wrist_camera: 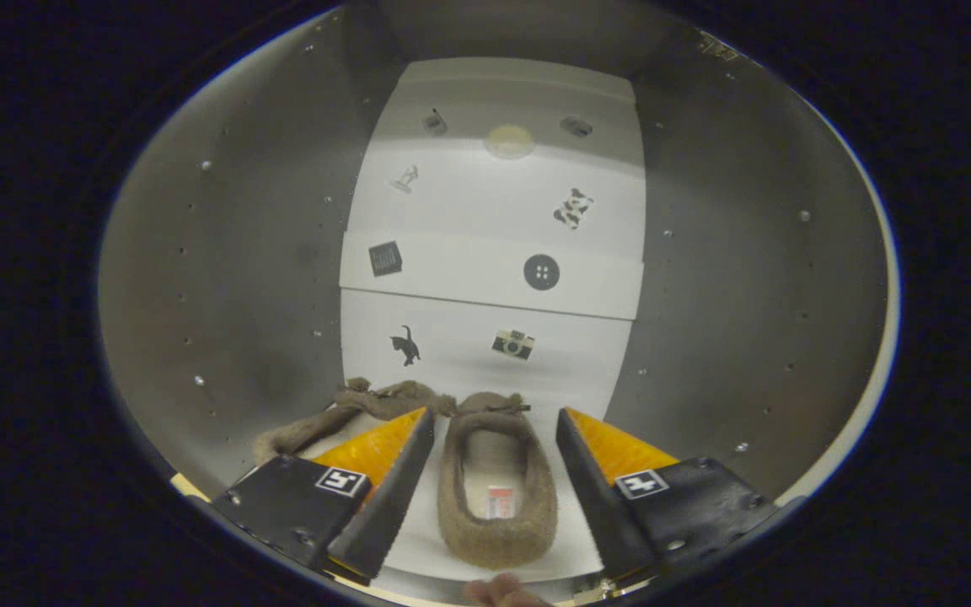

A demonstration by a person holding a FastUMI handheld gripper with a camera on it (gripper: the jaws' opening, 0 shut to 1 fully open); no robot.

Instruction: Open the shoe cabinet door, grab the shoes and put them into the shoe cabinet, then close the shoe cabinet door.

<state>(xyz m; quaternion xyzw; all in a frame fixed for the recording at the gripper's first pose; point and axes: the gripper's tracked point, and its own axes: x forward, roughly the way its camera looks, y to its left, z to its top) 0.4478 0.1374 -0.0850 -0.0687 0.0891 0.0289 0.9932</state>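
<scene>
claw (495,421) open around shoe (498,506)

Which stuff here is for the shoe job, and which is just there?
For the job: slipper between the open tool's fingers; second slipper beside it; cabinet's side wall.
Just there: stickers on the back panel: cat, camera, button.

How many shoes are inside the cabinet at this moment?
2. One brown shoe lies on the cabinet floor between the open gripper's fingers, touching neither. A second shoe sits beside it, partly hidden behind one finger; others could be hidden.
</scene>
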